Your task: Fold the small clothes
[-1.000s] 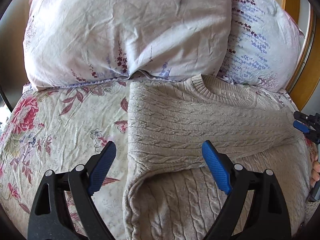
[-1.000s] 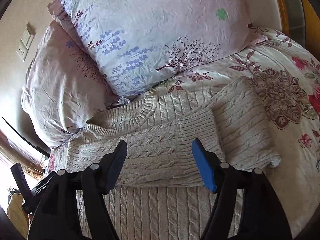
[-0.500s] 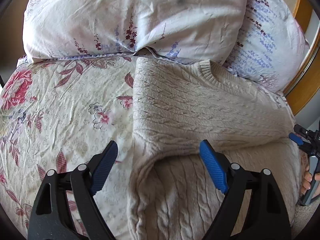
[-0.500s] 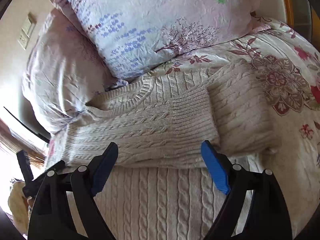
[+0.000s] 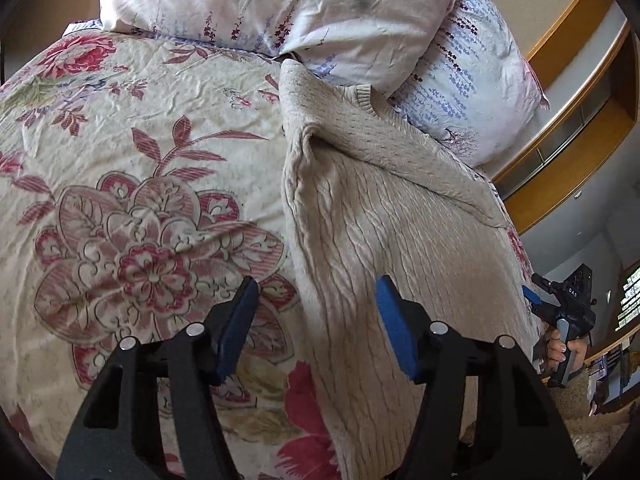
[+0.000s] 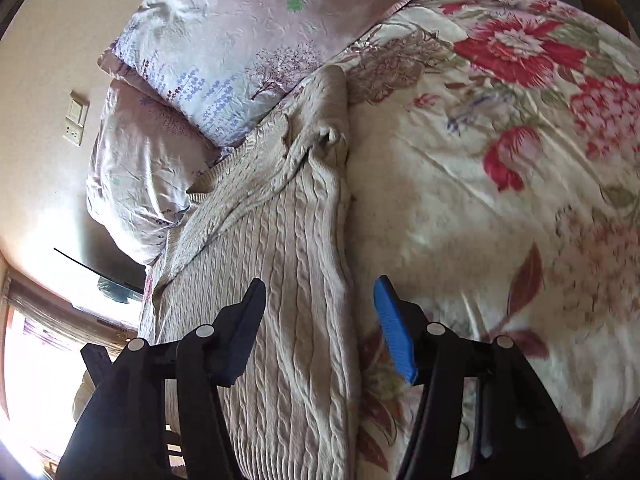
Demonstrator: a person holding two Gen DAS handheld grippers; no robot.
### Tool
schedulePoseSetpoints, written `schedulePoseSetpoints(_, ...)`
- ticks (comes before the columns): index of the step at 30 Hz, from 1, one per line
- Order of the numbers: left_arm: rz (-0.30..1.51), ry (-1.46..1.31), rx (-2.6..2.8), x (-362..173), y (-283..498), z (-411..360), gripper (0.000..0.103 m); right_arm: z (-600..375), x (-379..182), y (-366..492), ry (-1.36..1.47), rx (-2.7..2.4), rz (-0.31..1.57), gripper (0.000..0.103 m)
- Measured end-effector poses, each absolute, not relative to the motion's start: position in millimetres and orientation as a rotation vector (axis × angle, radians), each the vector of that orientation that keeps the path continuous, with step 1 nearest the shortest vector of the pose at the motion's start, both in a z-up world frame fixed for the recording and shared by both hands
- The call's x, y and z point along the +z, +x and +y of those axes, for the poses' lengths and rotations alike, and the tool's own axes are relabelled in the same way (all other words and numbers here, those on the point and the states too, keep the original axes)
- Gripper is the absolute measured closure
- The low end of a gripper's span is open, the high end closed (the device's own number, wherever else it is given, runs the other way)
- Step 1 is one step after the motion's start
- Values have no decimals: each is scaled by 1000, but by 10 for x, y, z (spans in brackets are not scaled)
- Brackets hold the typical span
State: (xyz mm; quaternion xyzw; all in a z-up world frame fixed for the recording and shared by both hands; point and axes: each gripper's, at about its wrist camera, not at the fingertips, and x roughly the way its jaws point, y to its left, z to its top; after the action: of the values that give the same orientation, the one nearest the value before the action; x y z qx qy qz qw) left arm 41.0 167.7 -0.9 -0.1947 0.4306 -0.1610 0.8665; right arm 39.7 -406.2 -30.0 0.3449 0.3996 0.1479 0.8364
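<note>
A beige sweater [image 5: 392, 216] lies on the flowered bed [image 5: 132, 184], running from the pillows [image 5: 304, 8] at the top of the frame down to the bottom edge, its sleeves folded across the chest. Two pillows crowd its collar; a wooden frame [image 5: 568, 128] fills the upper right. The left gripper [image 5: 316, 320] hangs with jaws wide apart, straddling the sweater's left edge, holding nothing. The right gripper [image 6: 320, 320] is likewise spread and empty over the sweater's right edge. Compared with half a second ago, both cameras have swung outward and lower, so the sweater now runs lengthwise and more bed shows. The sweater's hem is cut off below; the right view's bed is blurred.
</note>
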Motion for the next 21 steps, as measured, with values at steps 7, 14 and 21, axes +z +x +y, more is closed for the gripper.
schedulePoseSetpoints(7,889,-474,-429,-76,-5,1582,53,-3912,-441,29,776,460,864,63)
schedulePoseSetpoints(14,886,-561,-544,-151,-423,1477,62,-3768,-542,-269,843,636,859,72)
schedulePoseSetpoints(21,896,-579,-549,-157,-509,1398,77,-3769,-656,-386,889,654,847,87)
